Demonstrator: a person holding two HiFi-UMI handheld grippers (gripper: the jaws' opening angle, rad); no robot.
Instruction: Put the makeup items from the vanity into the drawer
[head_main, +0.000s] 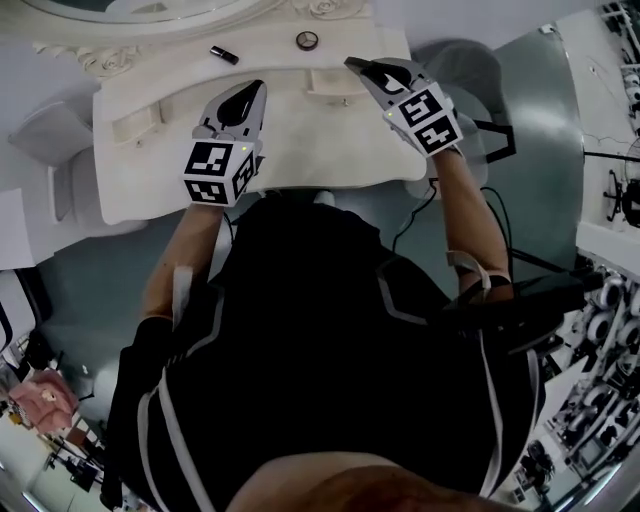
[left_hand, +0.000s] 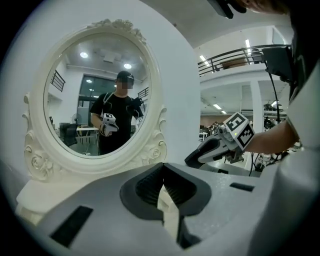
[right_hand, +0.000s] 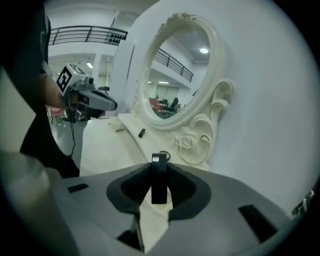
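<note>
my right claw clamps a slim black tube, left claw jaws together – second tube, round compact ahead by mirror.

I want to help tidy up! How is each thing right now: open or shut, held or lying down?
left gripper: shut, empty.
right gripper: shut on the black stick.
black stick: held between the right gripper's jaws.
black tube: lying on the vanity, no gripper on it.
round compact: flat on the vanity by the mirror's base; lid unclear.
mirror: standing upright.
</note>
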